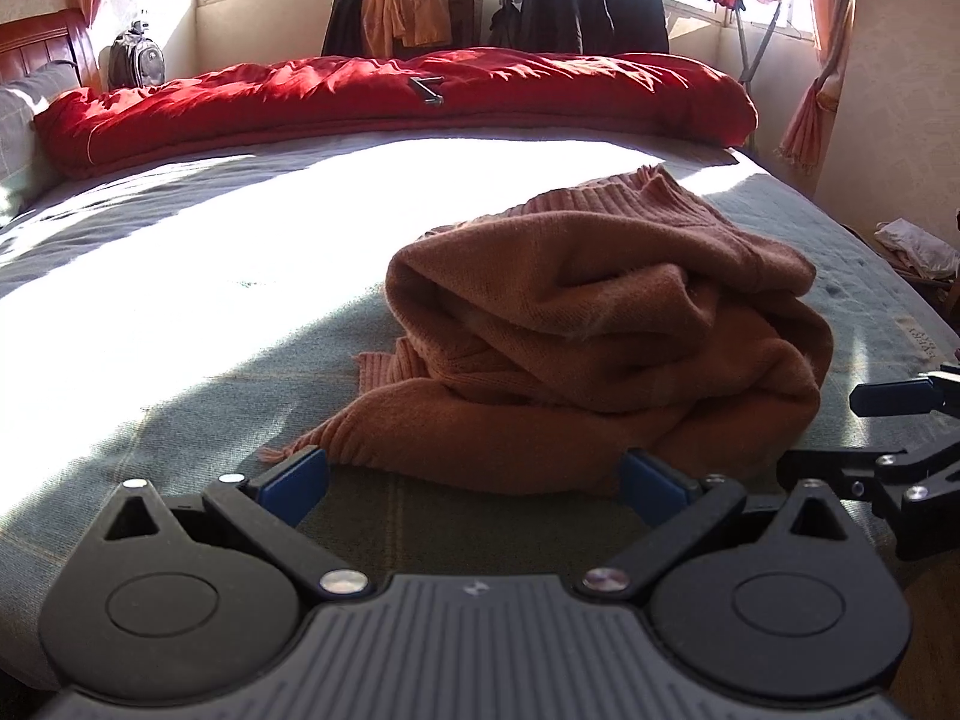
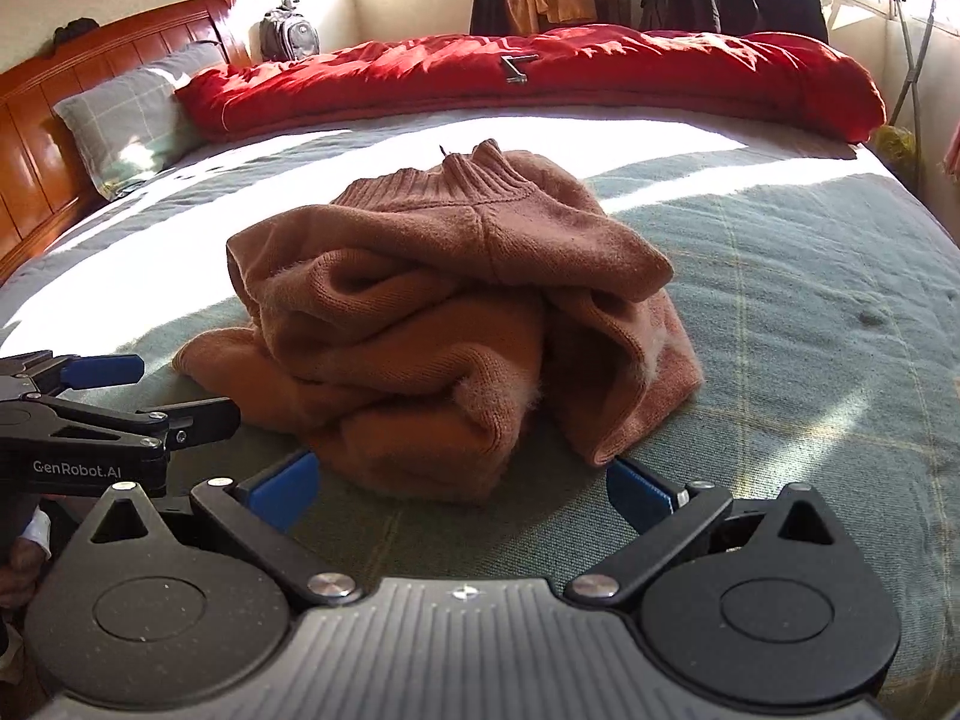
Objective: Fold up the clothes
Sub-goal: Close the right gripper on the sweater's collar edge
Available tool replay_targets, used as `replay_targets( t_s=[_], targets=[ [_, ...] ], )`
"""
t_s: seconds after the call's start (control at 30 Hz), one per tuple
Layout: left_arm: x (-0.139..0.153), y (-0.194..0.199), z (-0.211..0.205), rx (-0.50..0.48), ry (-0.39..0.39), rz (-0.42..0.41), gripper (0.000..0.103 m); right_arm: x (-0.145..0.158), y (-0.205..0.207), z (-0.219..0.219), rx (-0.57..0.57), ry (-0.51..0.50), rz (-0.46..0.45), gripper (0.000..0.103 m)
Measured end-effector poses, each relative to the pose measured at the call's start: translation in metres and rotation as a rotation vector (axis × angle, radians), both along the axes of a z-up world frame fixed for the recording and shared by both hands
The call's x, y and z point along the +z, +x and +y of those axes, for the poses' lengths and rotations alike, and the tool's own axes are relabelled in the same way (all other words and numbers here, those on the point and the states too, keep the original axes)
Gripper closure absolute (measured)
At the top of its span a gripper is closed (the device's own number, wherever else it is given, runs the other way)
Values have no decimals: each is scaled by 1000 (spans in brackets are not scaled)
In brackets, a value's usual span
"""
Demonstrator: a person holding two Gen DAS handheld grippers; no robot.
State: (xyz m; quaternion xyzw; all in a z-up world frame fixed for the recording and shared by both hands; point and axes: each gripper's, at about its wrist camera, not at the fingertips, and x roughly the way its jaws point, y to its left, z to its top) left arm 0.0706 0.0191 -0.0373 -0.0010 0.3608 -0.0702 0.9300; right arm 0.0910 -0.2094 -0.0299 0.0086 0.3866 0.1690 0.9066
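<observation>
A rust-orange knit sweater (image 1: pixel 600 330) lies crumpled in a heap on the grey-green bedspread (image 1: pixel 180 312), its ribbed collar at the far side. My left gripper (image 1: pixel 474 480) is open, blue pads spread wide just short of the heap's near edge, nothing between them. In the right wrist view the same sweater (image 2: pixel 456 300) sits straight ahead, and my right gripper (image 2: pixel 462 486) is open too, its pads flanking the nearest fold without touching it. The right gripper (image 1: pixel 864 438) shows at the left view's right edge; the left gripper (image 2: pixel 150 396) shows at the right view's left edge.
A rolled red quilt (image 2: pixel 540 78) lies along the bed's far side. A checked pillow (image 2: pixel 126 120) leans on the wooden headboard (image 2: pixel 90 108) at left. Dark jackets (image 1: pixel 588 0) hang on a rack by the window. Bright sunlight crosses the bedspread (image 2: pixel 810 300).
</observation>
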Motion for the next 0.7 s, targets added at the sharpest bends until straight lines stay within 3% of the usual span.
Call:
replay_targets(
  t_s=[0.13,0.4,0.53,0.7],
  targets=[
    [-1,11,3,2,-2,38,0,2,4,2,108,-24,-50,0],
    [2,28,10,-58,-40,36,0,12,24,-7,170,-4,-81,0],
    [2,38,12,-85,-31,53,1,8,40,-12,218,-32,12,0],
    [6,55,18,-85,-62,108,1,13,49,-18,252,-33,50,0]
  ],
)
